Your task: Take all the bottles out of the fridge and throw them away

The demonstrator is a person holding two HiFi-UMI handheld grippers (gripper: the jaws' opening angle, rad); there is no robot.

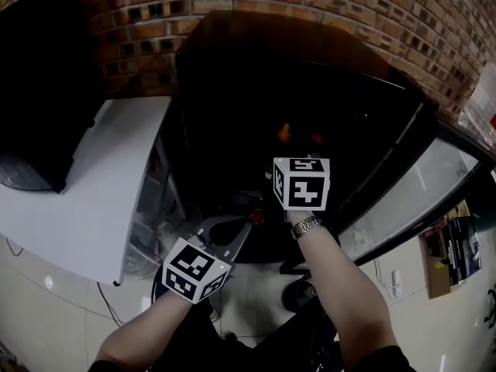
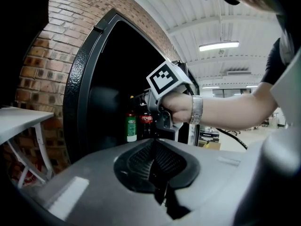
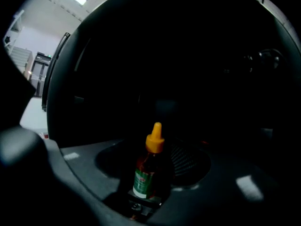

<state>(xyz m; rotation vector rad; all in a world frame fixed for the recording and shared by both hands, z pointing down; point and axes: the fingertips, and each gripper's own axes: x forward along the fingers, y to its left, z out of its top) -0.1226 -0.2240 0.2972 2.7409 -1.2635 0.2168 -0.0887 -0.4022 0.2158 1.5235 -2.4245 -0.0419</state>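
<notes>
A sauce bottle (image 3: 146,173) with an orange nozzle cap and a green label stands upright between the jaws of my right gripper (image 3: 157,161), which is shut on it inside the dark fridge (image 1: 232,68). In the head view the right gripper's marker cube (image 1: 302,183) sits at the fridge opening, with an orange cap (image 1: 284,132) and a red cap (image 1: 316,138) just beyond it. My left gripper (image 2: 155,157) is shut and empty, lower down in front of the fridge (image 1: 246,227). From there I see a green-labelled bottle (image 2: 131,126) and a cola bottle (image 2: 146,121) beside the right hand.
The fridge's glass door (image 1: 411,200) hangs open to the right. A white table (image 1: 101,177) stands left of the fridge, with a black screen (image 1: 39,76) on it. A brick wall (image 1: 310,6) is behind. Books (image 1: 457,250) lie on the floor at right.
</notes>
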